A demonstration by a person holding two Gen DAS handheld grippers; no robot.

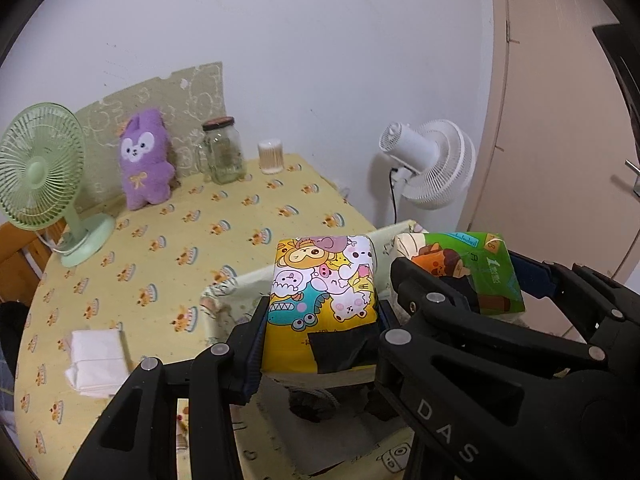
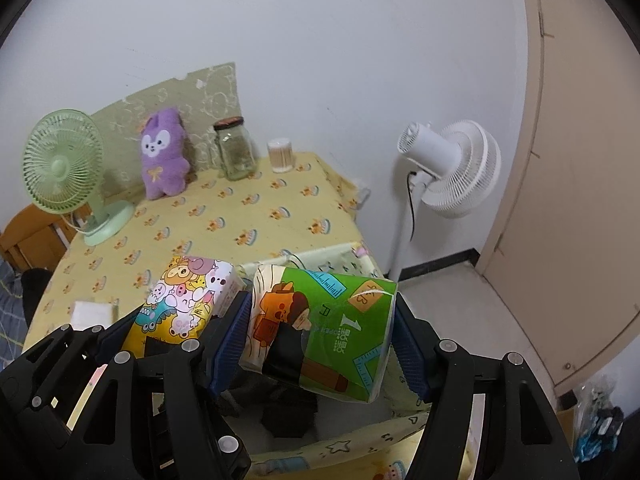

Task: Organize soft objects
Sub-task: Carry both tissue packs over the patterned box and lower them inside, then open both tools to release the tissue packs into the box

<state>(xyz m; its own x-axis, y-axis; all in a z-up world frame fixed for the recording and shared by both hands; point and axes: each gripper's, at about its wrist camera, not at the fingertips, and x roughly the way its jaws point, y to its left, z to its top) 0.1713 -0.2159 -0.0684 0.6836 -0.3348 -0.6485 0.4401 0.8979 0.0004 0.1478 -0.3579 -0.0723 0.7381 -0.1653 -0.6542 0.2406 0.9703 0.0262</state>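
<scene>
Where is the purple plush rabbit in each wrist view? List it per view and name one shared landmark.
Left wrist view: the purple plush rabbit stands upper left, at the table's far edge against the patterned board.
Right wrist view: the rabbit is again upper left, slightly nearer centre.
Shared landmark: the green desk fan, just left of it in both.

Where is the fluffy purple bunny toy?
The fluffy purple bunny toy stands at the table's back, between the green desk fan and the glass jar.

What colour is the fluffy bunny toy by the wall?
The bunny toy is purple, with a white face and a small yellow bow. The left wrist view shows it best.
</scene>
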